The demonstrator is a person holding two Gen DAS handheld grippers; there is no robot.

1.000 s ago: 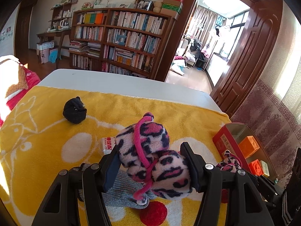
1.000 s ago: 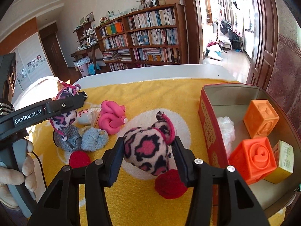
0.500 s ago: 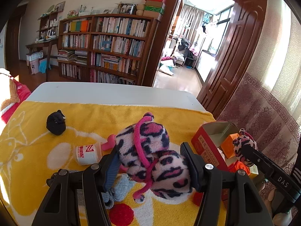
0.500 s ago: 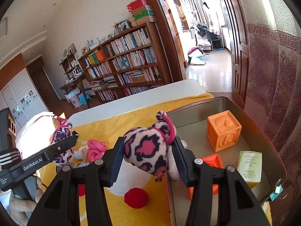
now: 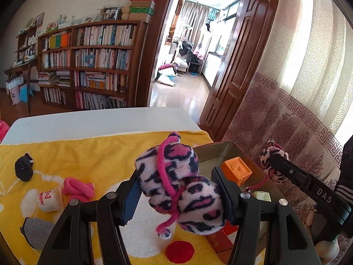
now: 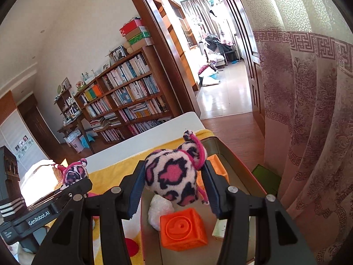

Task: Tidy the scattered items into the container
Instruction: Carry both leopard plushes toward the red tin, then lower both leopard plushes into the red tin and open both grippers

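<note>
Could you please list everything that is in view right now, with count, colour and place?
Plush toys: two, pink, white and black spotted; one in the left gripper, one in the right gripper, over the tin.
Tin: one, red outside, metal inside; at the towel's right edge.
Blocks: two, orange; one near, one farther, both inside the tin.
White lump: one; in the tin.
Small box: one, pale; in the tin.
Towel: one, yellow; on a white table.
Pink knot, white cup, black ball, grey cloth: one each; on the towel, left.
Bookcase: one, brown; background.
Left gripper, right gripper: black, each clamping a toy.
</note>
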